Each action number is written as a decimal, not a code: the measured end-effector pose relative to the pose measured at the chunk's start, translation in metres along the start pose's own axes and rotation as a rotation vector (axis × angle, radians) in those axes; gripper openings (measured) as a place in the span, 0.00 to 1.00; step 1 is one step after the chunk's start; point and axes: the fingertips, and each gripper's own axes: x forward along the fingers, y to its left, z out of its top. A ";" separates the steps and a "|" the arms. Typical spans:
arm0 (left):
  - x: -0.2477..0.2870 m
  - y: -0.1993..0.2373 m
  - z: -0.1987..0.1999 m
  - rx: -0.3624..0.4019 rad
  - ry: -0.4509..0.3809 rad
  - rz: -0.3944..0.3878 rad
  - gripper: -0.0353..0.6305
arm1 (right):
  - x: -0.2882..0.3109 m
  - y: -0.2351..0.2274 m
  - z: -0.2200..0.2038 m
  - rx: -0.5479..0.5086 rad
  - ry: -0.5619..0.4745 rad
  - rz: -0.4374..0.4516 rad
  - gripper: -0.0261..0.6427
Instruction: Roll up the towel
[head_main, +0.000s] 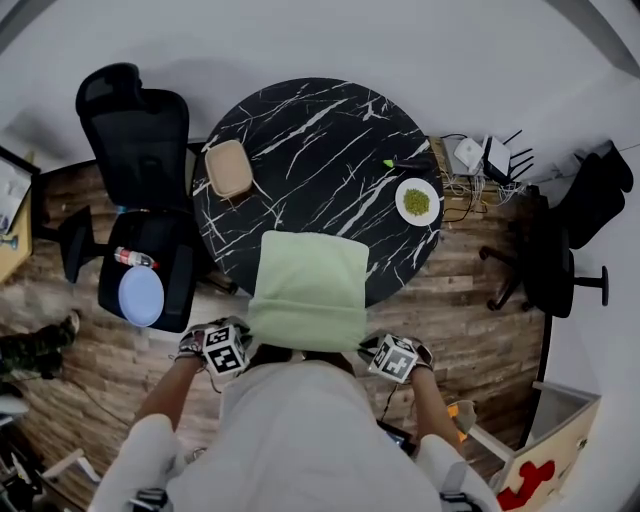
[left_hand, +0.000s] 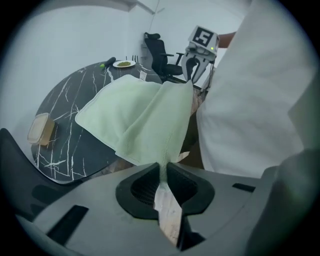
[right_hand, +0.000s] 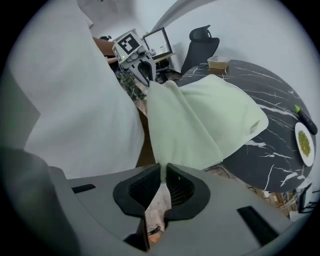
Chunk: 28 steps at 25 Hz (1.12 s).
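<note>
The pale green towel (head_main: 308, 285) is hanging off the black marble table (head_main: 300, 140) at its six o'clock edge. The left gripper (left_hand: 162, 172) and right gripper (right_hand: 163, 174) are pinching its near corners, jaws almost together. It is looking light, soft and floppy, so the corners are likely serving best as holds.

Head view: the towel (head_main: 308, 285) covers the near rim of the table (head_main: 300, 140), and its near corners disappear under the left gripper (head_main: 247, 338) and right gripper (head_main: 366, 346). The green heap (head_main: 416, 203) on the plate (head_main: 401, 193) is too small to identify (likewise the green item (head_main: 388, 163) beside it). A bystander's leg (head_main: 35, 350) is cut off at the left edge.
</note>
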 end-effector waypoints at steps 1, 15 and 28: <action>-0.003 -0.004 -0.001 -0.004 0.005 -0.024 0.12 | -0.003 0.005 0.001 0.012 0.001 0.029 0.08; -0.045 0.173 0.085 -0.144 -0.127 0.248 0.13 | -0.079 -0.168 0.071 0.149 -0.244 -0.324 0.08; 0.002 0.218 0.084 -0.307 -0.067 0.255 0.13 | -0.047 -0.235 0.083 0.312 -0.215 -0.385 0.09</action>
